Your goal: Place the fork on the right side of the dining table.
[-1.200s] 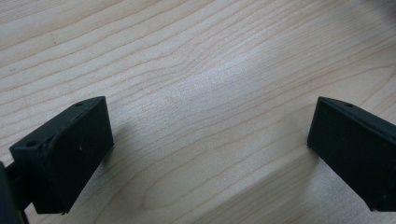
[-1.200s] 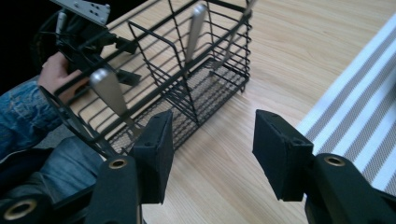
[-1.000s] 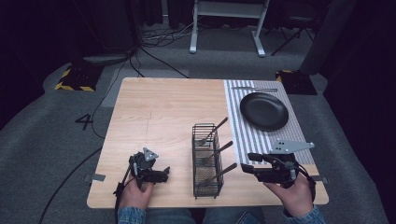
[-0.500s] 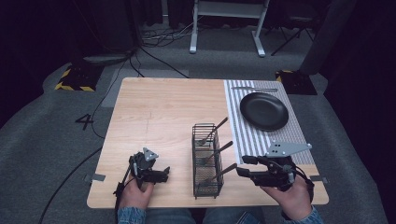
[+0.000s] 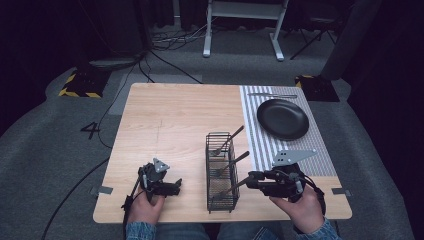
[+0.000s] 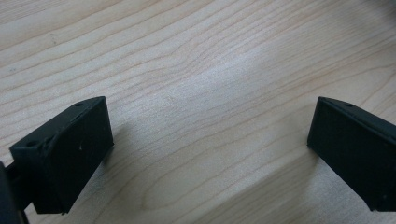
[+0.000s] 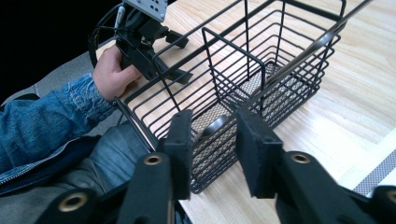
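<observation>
Two black jaws of the right gripper (image 7: 214, 140) rising from the bottom edge, set apart, with the dark handle end of a utensil (image 7: 212, 127) between them, possibly not yet pinched. Just beyond, a black wire basket (image 7: 261, 79) divided into compartments, standing on the pale wooden table (image 7: 355, 107); a utensil handle leaning across its far right corner. Far left, a hand (image 7: 109, 70) in a denim sleeve (image 7: 51, 116) holding the left gripper (image 7: 180, 58), jaws parted.
</observation>
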{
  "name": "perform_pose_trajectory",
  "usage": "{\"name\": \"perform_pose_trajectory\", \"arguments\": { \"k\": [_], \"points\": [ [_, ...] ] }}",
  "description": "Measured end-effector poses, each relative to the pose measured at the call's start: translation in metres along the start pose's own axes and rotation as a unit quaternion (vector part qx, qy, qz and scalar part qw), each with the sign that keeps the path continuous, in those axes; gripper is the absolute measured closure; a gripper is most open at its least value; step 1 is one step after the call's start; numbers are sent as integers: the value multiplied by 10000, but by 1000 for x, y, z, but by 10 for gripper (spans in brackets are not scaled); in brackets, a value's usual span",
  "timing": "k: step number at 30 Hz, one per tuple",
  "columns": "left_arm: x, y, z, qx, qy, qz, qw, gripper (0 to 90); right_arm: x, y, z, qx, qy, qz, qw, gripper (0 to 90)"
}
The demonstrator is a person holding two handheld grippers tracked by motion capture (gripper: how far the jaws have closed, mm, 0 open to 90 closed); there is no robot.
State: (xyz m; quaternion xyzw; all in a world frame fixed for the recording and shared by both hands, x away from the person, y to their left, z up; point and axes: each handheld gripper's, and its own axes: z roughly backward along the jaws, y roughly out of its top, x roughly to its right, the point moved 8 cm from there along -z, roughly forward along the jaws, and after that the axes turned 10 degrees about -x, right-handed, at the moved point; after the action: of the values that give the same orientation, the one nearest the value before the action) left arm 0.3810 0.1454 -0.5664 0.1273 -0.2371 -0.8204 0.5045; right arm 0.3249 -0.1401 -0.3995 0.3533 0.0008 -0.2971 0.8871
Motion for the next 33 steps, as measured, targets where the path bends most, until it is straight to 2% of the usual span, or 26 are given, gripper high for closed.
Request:
{"name": "perform_pose_trajectory", "arguments": {
  "k": [5, 12, 15, 20, 27, 33],
  "points": [
    [0, 0, 0, 1, 0, 0, 10000, 2, -1, 0, 2, -1, 19, 9, 10000, 777],
    [0, 0, 0, 1, 1, 0, 10000, 2, -7, 1, 3, 25, 72, 94, 9999, 790],
    [0, 0, 0, 1, 1, 0, 10000, 2, -11, 4, 6, 107, -2, 200, 9997, 813],
    [0, 0, 0, 0, 1, -1, 10000, 3, -13, 6, 7, 127, 29, 246, 9996, 859],
    [0, 0, 0, 1, 1, 0, 10000, 2, -16, 10, 9, 160, 25, 287, 9995, 865],
    [0, 0, 0, 0, 0, -1, 10000, 2, -16, 14, 17, 290, 44, 277, 9992, 866]
  ]
}}
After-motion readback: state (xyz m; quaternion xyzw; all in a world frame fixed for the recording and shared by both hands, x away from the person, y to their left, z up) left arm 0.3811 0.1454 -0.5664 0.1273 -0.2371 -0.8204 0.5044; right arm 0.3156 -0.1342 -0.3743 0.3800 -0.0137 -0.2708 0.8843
